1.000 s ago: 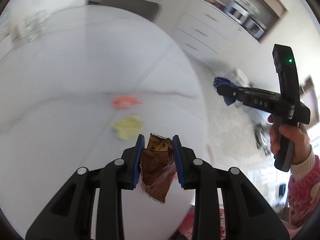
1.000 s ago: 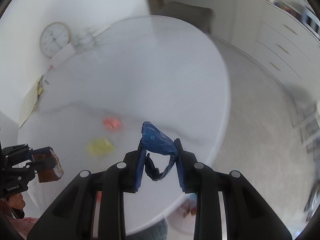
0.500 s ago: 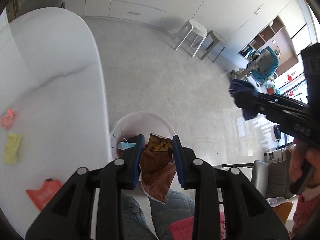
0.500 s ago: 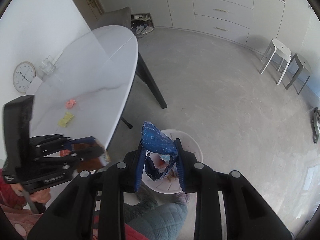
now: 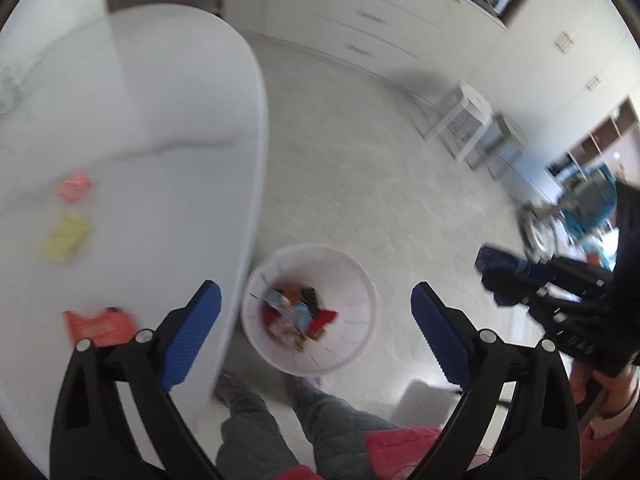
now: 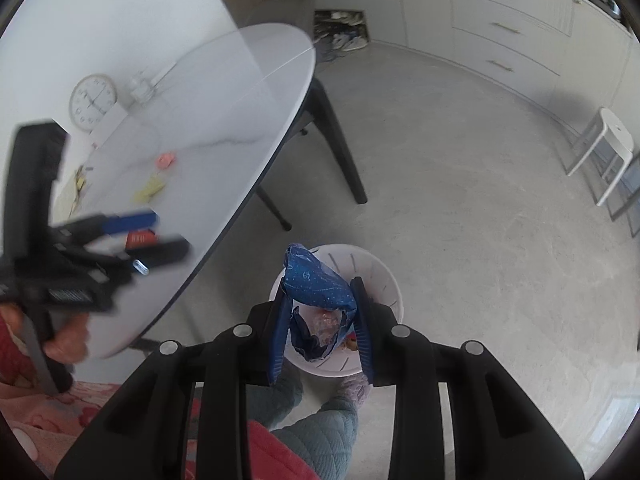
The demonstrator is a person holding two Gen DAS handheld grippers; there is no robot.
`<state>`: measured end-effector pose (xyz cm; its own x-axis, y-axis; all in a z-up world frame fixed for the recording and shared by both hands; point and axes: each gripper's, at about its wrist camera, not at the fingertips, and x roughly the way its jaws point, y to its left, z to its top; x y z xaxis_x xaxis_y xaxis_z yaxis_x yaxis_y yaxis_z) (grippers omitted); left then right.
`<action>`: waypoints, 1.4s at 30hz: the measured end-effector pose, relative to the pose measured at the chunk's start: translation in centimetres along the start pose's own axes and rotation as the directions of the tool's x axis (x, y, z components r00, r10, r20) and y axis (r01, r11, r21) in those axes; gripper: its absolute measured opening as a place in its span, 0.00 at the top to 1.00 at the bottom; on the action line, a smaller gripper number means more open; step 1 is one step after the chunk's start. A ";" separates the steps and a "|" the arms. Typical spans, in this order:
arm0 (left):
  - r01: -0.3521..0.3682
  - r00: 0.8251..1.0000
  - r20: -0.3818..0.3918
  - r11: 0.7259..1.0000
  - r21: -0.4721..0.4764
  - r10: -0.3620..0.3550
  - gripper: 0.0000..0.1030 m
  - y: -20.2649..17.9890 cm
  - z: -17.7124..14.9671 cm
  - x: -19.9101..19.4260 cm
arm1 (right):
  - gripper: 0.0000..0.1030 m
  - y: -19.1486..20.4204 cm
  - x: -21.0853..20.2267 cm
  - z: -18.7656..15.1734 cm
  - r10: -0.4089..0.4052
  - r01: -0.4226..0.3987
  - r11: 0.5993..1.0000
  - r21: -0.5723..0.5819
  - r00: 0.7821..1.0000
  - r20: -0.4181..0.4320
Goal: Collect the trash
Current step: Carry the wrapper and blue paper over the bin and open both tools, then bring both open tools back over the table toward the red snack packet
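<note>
My left gripper is open and empty above the white trash bin, which holds several wrappers. My right gripper is shut on a crumpled blue wrapper above the same bin; it also shows at the right of the left wrist view. On the white table lie a pink scrap, a yellow scrap and a red wrapper. The left gripper shows over the table edge in the right wrist view.
The bin stands on the grey floor beside the table's edge, near the person's legs. Black table legs stand beyond it. Two white stools and white cabinets line the far side. A clock leans at the table's back.
My left gripper has opened and the brown wrapper it held is gone from its jaws. Both grippers swung from the table to over the bin. The right gripper still holds the blue wrapper.
</note>
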<state>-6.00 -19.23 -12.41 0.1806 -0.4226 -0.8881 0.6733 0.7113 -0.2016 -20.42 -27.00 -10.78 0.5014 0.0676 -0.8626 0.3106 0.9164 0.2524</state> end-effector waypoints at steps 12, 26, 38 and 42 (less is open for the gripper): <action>-0.187 0.969 0.110 0.947 -0.263 0.221 0.08 6.4 -3.6 -7.7 | 0.11 2.2 6.9 -0.5 -0.066 0.048 0.991 -0.128 0.988 -0.141; -0.235 0.948 0.092 0.867 -0.440 0.304 0.08 12.4 -8.5 -10.8 | 0.03 8.5 4.6 4.0 -0.011 0.003 0.975 -0.221 0.999 -0.034; -0.217 0.974 -0.034 0.878 -0.427 0.224 0.08 14.9 -7.8 -2.5 | 0.03 12.8 5.5 5.9 0.007 -0.018 0.959 -0.284 0.999 -0.042; -0.257 0.964 -0.055 0.856 -0.448 0.260 0.08 15.4 -6.6 0.8 | 0.03 12.8 5.9 6.1 0.006 -0.019 0.966 -0.260 0.999 -0.053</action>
<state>-0.25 -4.91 -18.92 0.3099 -0.1912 -0.9314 0.2090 0.9693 -0.1294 -8.58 -17.29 -9.97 0.4597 0.0937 -0.8831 0.0805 0.9859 0.1466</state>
